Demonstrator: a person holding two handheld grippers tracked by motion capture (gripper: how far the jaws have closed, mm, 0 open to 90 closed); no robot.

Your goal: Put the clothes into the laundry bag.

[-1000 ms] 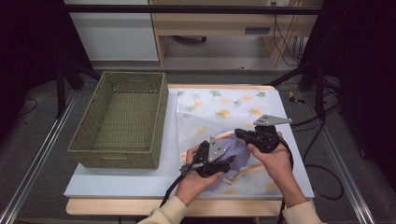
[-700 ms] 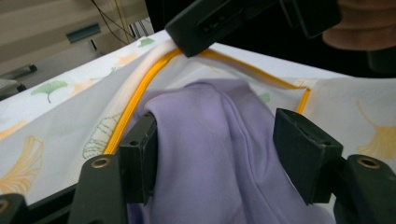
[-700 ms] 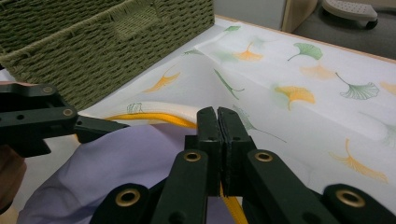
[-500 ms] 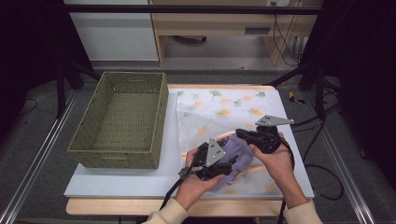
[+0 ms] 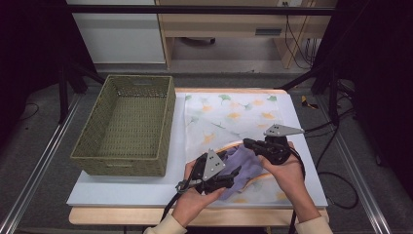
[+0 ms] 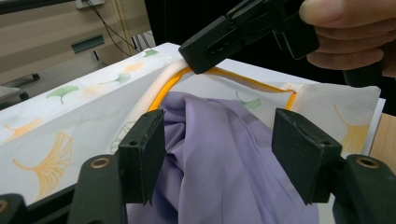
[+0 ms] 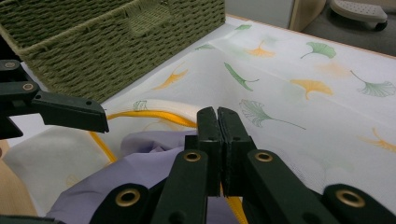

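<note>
A white cloth bag (image 5: 229,117) printed with ginkgo leaves lies flat on the table, its orange-trimmed mouth (image 6: 163,91) toward the person. Purple cloth (image 5: 246,165) bulges out of that mouth. My right gripper (image 5: 248,143) is shut on the mouth's upper rim and holds it raised; in the right gripper view its jaws (image 7: 218,116) meet with no gap, over the orange trim. My left gripper (image 6: 219,140) stands open, its two jaws either side of the purple cloth (image 6: 219,168) without pinching it. In the high view the left gripper (image 5: 234,175) lies at the cloth's near left side.
An empty woven green basket (image 5: 122,161) stands on the left half of the white tabletop (image 5: 126,190), close to the bag's left edge. Cables trail from both grippers over the table's front and right edges. Metal rails run along both sides of the table.
My left gripper has shifted a little to the left and toward the table's front edge. The right gripper has kept still on the bag's rim.
</note>
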